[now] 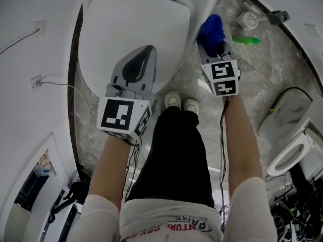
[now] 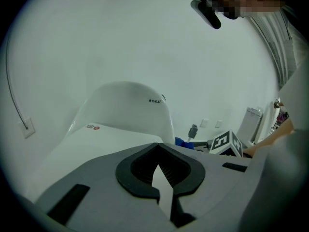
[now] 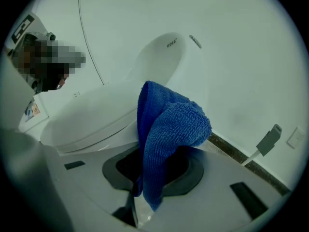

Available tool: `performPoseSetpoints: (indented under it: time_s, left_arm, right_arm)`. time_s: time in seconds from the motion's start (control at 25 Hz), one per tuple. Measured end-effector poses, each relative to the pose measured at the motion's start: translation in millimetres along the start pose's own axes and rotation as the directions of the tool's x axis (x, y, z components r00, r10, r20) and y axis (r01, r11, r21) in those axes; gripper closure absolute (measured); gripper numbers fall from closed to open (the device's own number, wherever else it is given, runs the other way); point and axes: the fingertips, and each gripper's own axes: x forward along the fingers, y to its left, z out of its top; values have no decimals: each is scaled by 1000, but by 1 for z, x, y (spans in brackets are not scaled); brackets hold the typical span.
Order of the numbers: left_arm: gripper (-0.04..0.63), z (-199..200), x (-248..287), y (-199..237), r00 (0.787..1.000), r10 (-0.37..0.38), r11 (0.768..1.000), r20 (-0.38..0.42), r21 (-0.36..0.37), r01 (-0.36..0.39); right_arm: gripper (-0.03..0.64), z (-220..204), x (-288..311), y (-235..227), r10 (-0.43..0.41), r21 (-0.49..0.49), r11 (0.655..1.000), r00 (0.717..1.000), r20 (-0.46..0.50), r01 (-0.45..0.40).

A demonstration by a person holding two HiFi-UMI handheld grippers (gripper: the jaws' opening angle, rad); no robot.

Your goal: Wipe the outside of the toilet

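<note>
Person stands facing the toilet [image 1: 131, 39], lid down, filling the upper left of the head view. The right gripper [image 1: 214, 45] has its fingers clenched on a blue cloth [image 1: 211, 30], which bunches up out of the fingers at upper centre-right of the frame, just beside the bowl's right flank. Can't tell if the cloth touches the porcelain. The left gripper [image 1: 148, 52] hovers over the lid, fingers clenched with only a sliver of gap, grasping nothing. In the right gripper view the cloth [image 3: 169, 129] hangs in front of the seat rim and the tank is at upper centre. No streaks or wet marks show on any surface, so I can't confirm any wiping done. Looks early or mid-task, right side in hand; lid, tank, left flank and base likely left.
</note>
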Motion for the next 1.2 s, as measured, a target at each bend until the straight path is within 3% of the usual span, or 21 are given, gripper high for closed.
performPoseSetpoints:
  time_s: [0.2,0.48,0.88,1.2]
  left_arm:
    - [589,-12,-18,-8,1000,-2,1000,25,-20,2]
    - [589,-31,-42,14,998,-41,999,38,-23,42]
    - [589,-51,-101,29,971,-241,966,-9,96,240]
    - [589,-77,-147,51,976,-217,974,19,65,215]
  right_arm:
    - [540,-17,-2,16,7,12,1000,1000,10,-7]
    - [540,-52,0,70,12,45,999,1000,-25,-11]
    - [540,-90,-19,165,-98,172,978,989,-109,115]
    - [540,-102,-27,214,-132,267,951,985,-114,158]
